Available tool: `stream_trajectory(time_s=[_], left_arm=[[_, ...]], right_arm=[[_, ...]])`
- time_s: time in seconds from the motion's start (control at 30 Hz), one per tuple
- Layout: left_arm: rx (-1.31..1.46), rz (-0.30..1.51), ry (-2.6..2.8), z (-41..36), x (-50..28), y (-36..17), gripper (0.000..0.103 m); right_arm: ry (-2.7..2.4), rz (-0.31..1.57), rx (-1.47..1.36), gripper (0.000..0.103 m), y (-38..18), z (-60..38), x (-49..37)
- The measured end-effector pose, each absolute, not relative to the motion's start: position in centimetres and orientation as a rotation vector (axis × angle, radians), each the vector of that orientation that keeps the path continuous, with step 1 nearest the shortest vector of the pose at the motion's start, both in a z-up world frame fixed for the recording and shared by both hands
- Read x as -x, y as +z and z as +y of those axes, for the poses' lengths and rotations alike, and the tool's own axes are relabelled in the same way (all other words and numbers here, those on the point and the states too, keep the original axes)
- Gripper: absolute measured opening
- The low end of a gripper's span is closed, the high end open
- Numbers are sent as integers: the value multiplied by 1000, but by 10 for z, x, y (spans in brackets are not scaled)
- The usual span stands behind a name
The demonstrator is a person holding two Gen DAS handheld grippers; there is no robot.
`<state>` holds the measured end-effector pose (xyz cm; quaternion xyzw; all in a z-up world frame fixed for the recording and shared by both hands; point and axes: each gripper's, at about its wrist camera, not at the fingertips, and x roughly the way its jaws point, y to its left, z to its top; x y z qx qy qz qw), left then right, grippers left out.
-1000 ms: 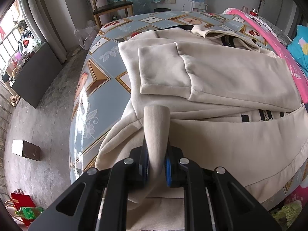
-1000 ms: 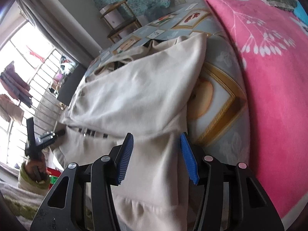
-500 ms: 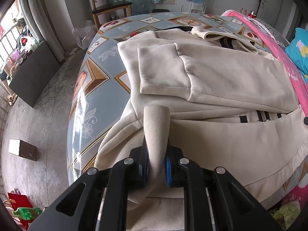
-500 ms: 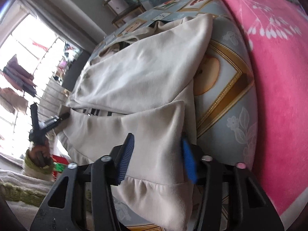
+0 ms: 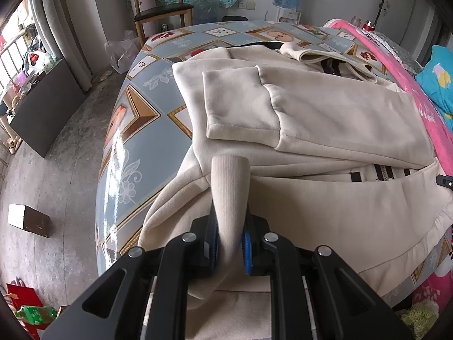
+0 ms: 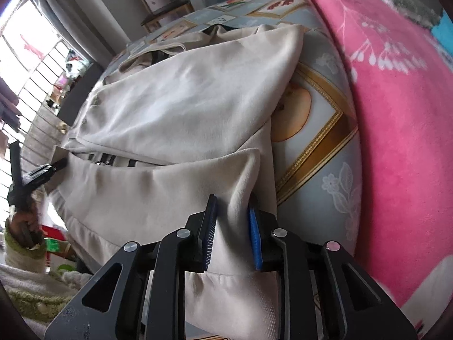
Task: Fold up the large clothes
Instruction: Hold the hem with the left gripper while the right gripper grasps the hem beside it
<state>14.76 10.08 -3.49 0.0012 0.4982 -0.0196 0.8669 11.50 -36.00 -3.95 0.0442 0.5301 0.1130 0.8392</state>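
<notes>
This cream jacket [image 5: 325, 119] is thick, soft fleece: I expect it to sag and drag rather than slide, so I want both hem corners held. My left gripper [image 5: 229, 240] has its fingers pinched tight on the ribbed cuff [image 5: 230, 181] at the near edge. My right gripper [image 6: 232, 235] has just been closing, and its fingers now clamp a bunched fold at the hem corner. The jacket lies spread over the patterned bed cover [image 5: 136, 119], sleeves folded across its body, dark zipper showing, beside a pink blanket [image 6: 396, 113].
</notes>
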Motion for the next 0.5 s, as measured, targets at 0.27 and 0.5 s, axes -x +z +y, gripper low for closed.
stream_trajectory(time_s=[0.27,0.5], left_arm=[[-54,1036,-14,94,-146,-33,14],[-105,1051,27,85,-148,-30,14]], right_arm=[[119,987,162,6,-10,-319,-89],[57,1050,155,7,-38,-324,-105]])
